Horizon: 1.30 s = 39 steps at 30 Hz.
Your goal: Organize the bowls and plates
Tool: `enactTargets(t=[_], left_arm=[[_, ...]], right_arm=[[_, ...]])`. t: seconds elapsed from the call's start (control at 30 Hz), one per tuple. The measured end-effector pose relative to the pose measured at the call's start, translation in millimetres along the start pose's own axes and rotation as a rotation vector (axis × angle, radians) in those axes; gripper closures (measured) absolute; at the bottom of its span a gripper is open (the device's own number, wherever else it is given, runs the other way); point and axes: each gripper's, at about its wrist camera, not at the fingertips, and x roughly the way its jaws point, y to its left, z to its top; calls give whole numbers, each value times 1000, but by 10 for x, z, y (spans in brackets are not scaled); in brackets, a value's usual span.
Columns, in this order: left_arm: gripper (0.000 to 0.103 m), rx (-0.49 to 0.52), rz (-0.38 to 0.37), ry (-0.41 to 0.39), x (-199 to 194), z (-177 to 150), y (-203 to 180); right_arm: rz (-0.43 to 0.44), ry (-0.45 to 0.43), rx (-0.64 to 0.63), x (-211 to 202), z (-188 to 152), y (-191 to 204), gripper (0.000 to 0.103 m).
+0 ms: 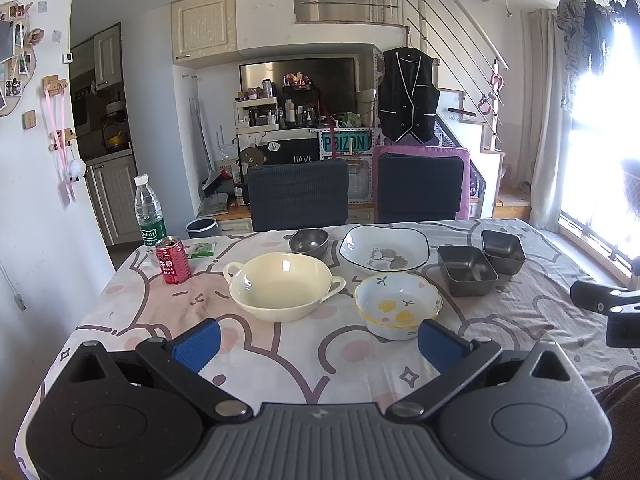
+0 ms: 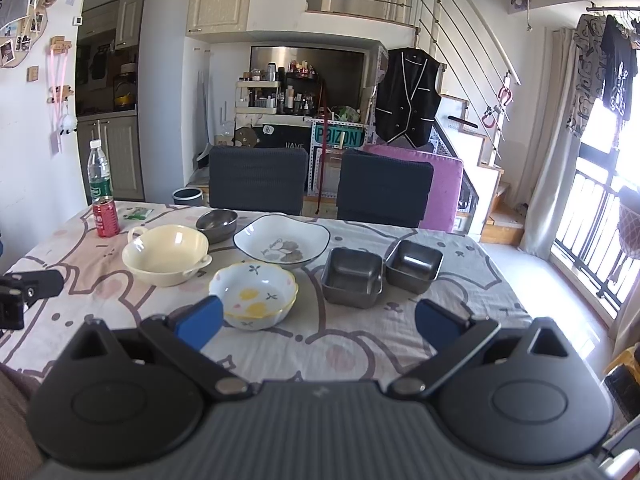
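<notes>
On the patterned tablecloth stand a cream two-handled bowl [image 1: 283,286] [image 2: 166,254], a small flowered bowl with lemon print [image 1: 398,304] [image 2: 254,294], a white squarish dish with a dark rim [image 1: 384,249] [image 2: 282,241], a round steel bowl [image 1: 309,241] [image 2: 216,223] and two square steel trays [image 1: 466,270] [image 1: 503,251] [image 2: 352,276] [image 2: 414,266]. My left gripper [image 1: 318,340] hovers open above the near table edge, nothing between its blue pads. My right gripper [image 2: 318,326] is open too, just short of the flowered bowl and the nearer tray.
A red drink can [image 1: 172,261] [image 2: 106,216], a water bottle [image 1: 150,211] [image 2: 99,178] and a green packet [image 1: 202,249] sit at the far left corner. Two dark chairs [image 1: 298,194] [image 1: 420,186] stand behind the table. The other gripper shows at each view's edge [image 1: 608,304] [image 2: 24,292].
</notes>
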Motion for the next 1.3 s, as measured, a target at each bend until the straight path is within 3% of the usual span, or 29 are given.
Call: enactTargets(t=[1.3], left_arm=[[0,-5,-3,2,3,2,8]], right_arm=[[7,17,6,40,-27,-41,0]])
